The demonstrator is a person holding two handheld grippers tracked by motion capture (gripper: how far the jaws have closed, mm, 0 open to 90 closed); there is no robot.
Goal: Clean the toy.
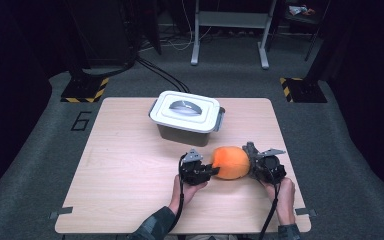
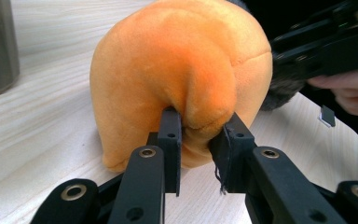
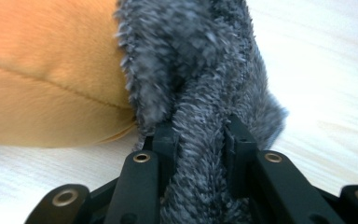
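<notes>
Orange plush toy [image 1: 230, 162] clamped between both my tongs.
Left tongs [image 1: 211, 172] pinch its orange fold, right tongs [image 1: 251, 161] its grey fur; pale wooden bench [image 1: 130, 170], dark room.

Left forearm: yours comes in from the near edge, sleeve showing, angled toward the table's middle.
Left hand [image 1: 187, 189]: wrapped under the gripper's body.
Left gripper [image 1: 213, 171]: points right, jaws pinched on a fold of orange plush [image 2: 182, 74].
Right hand [image 1: 285, 196]: near the right edge, holding its gripper from behind.
Right gripper [image 1: 250, 165]: points left, facing the other, jaws clamped on grey fur [image 3: 205, 93].
</notes>
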